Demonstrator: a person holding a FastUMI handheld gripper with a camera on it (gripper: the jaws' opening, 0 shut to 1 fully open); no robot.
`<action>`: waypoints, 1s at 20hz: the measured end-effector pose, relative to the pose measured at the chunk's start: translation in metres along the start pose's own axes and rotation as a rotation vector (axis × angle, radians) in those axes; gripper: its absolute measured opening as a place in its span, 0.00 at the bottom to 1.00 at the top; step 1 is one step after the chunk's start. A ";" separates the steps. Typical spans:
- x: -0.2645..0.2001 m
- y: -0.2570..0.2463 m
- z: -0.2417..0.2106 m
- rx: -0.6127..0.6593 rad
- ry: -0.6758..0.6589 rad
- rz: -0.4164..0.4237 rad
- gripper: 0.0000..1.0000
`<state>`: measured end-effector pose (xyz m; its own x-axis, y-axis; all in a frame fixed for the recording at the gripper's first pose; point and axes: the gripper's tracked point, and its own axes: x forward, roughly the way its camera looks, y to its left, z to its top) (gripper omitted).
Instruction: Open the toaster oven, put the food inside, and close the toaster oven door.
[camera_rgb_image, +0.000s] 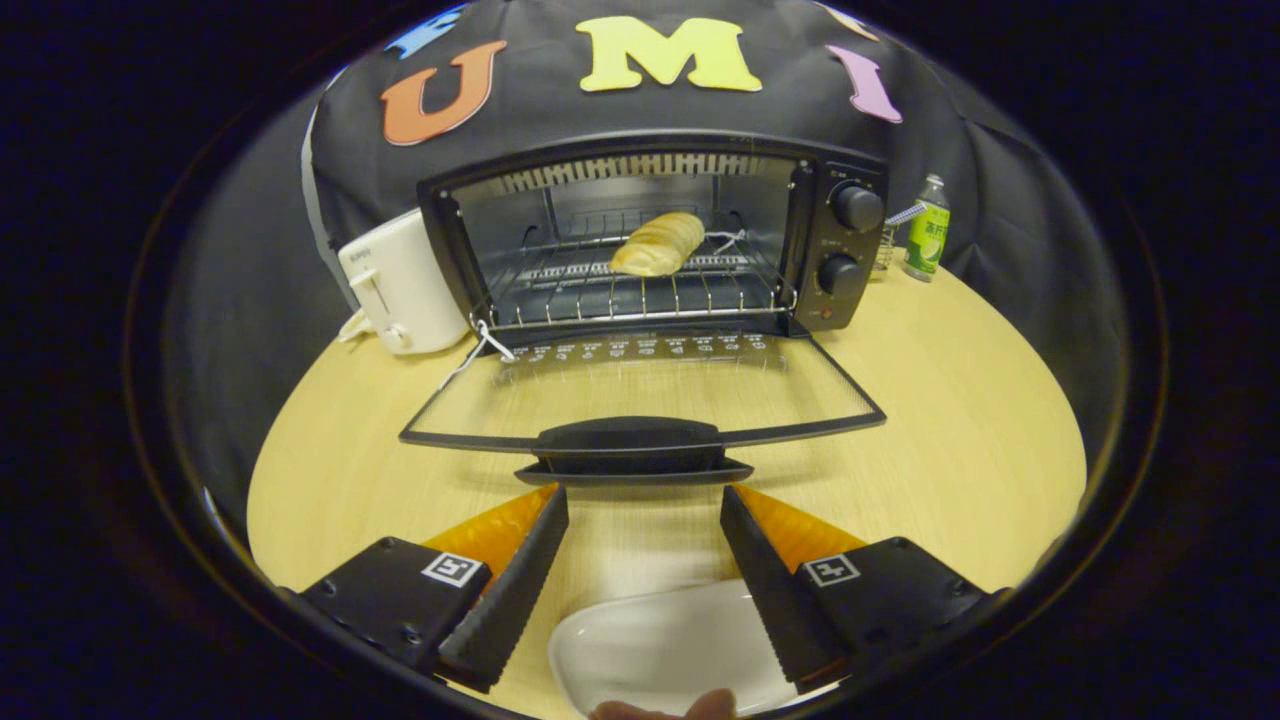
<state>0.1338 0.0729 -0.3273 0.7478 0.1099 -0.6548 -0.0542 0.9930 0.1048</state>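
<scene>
A black toaster oven (840, 250) stands at the back of the wooden table with its glass door (640, 395) folded down flat toward me. A golden bread roll (657, 243) lies on the wire rack (620, 290) inside. The door's black handle (630, 450) sits just ahead of my fingertips. My gripper (645, 500) is open, its two black fingers (515, 580) spread apart with nothing between them. A white plate (660, 650) lies on the table below and between the fingers, and it holds no food.
A white pop-up toaster (400, 285) stands left of the oven. A green bottle (928, 232) and a small glass jar (884, 250) stand to its right. A white string (480, 345) hangs at the door's left hinge. A fingertip (665, 708) touches the plate's near rim.
</scene>
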 end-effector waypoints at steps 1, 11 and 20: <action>-0.005 0.001 0.007 -0.006 -0.022 -0.003 1.00; -0.043 0.007 0.111 -0.032 -0.324 -0.005 1.00; -0.197 0.007 0.160 -0.084 -0.547 0.022 1.00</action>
<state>0.0918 0.0516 -0.0780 0.9794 0.1143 -0.1667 -0.1092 0.9933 0.0390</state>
